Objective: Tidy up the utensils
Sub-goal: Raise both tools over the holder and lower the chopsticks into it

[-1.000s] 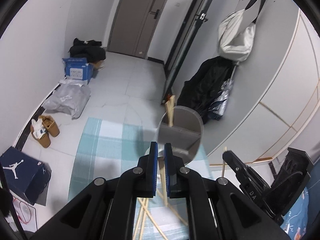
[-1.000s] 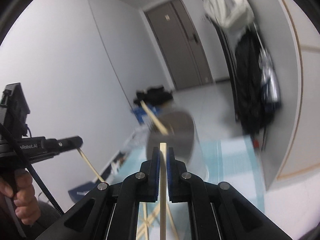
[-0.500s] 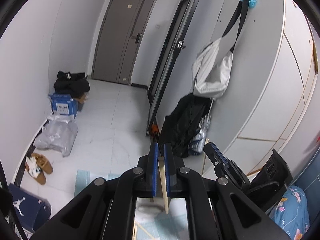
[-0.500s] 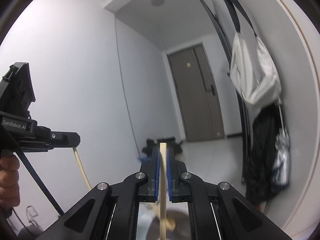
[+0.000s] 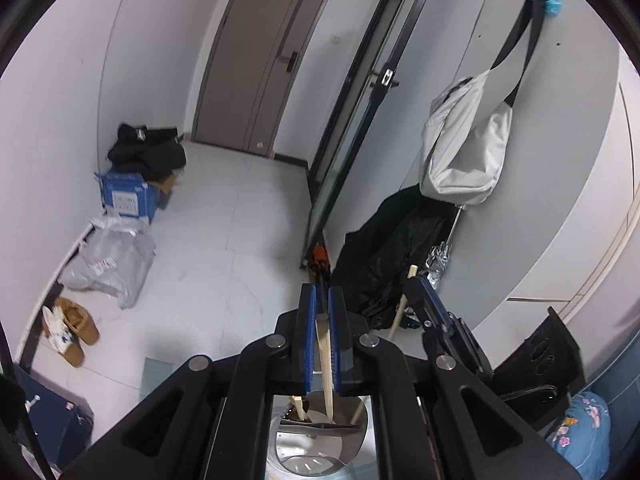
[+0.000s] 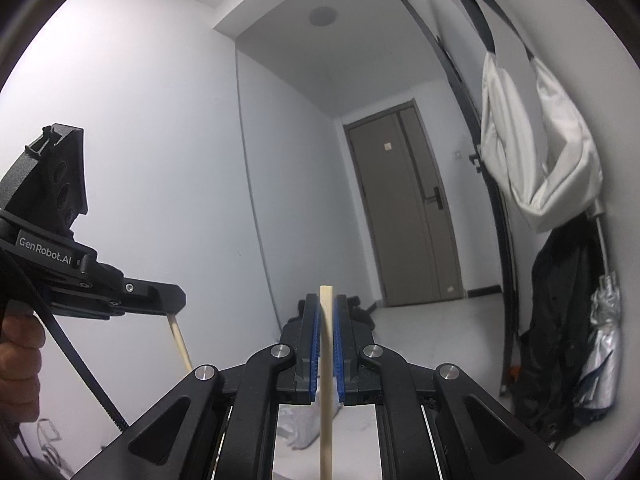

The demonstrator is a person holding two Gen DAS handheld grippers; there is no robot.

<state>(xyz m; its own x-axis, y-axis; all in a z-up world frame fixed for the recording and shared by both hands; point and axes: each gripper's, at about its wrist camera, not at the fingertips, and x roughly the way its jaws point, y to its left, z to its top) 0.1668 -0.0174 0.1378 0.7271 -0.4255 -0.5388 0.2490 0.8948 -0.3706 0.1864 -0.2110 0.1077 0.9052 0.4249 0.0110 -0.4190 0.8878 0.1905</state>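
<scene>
My left gripper (image 5: 319, 300) is shut on a wooden chopstick (image 5: 325, 354) that slants down into a grey utensil holder (image 5: 320, 446) just below the fingers; other sticks stand in it. My right gripper (image 6: 326, 312) is shut on a second wooden chopstick (image 6: 326, 380), held upright, tip above the pads. In the left wrist view the right gripper (image 5: 420, 292) sits close on the right with its chopstick (image 5: 402, 306). In the right wrist view the left gripper (image 6: 172, 300) is at the left with its chopstick (image 6: 180, 342) hanging below it.
A hallway lies ahead with a grey door (image 5: 256, 56), a blue box (image 5: 126, 196), plastic bags (image 5: 108, 264) and slippers (image 5: 72, 330) on the floor at left. A white bag (image 5: 464, 148) and black coat (image 5: 392, 252) hang on the right wall. A teal cloth edge (image 5: 154, 372) shows below.
Both grippers have lifted and tilted up, so the table and cloth dropped out of view. The left chopstick now reaches down into the holder directly below the left fingers.
</scene>
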